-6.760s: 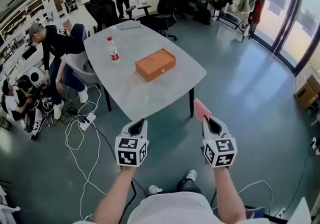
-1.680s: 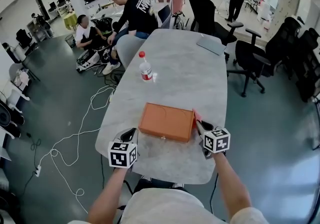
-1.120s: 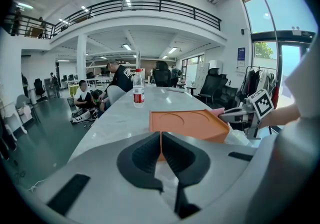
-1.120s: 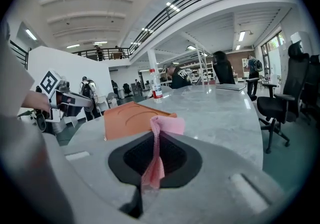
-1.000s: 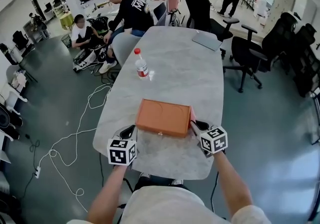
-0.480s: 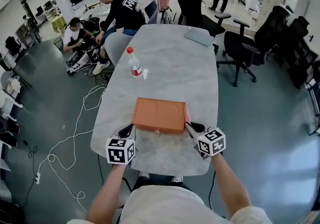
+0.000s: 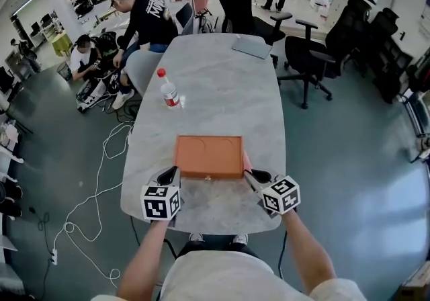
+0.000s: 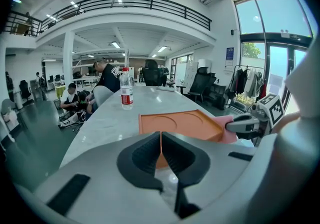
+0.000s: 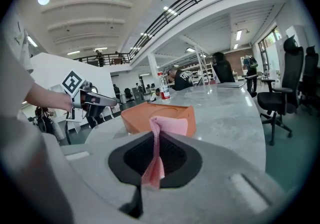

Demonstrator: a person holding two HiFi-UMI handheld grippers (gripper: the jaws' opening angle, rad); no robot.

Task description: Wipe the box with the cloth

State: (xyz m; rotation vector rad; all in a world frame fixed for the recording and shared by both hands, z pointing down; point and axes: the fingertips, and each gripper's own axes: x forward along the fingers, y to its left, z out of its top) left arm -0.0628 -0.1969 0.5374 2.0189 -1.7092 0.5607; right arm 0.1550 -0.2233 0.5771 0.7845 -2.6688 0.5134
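An orange box point(image 7: 209, 156) with round recesses in its top lies on the grey table point(image 7: 222, 91), near the front edge. My right gripper point(image 7: 250, 175) is shut on a pink cloth point(image 9: 158, 138), whose free end point(image 7: 246, 160) hangs by the box's right front corner. The box point(image 9: 159, 116) stands just ahead of those jaws. My left gripper point(image 7: 168, 175) hovers at the box's left front corner, shut with nothing between its jaws. In the left gripper view the box point(image 8: 180, 123) lies straight ahead, with the cloth point(image 8: 226, 128) and right gripper point(image 8: 231, 127) at its right end.
A water bottle point(image 7: 166, 89) with a red cap stands on the table beyond the box. A closed laptop point(image 7: 252, 46) lies at the far end. Black office chairs point(image 7: 316, 58) stand to the right, people point(image 7: 138, 19) and loose cables point(image 7: 94, 192) to the left.
I walked up to the table with the cloth held in the right gripper. Over the last second both grippers have stayed at the box's front corners while the view shifts slightly.
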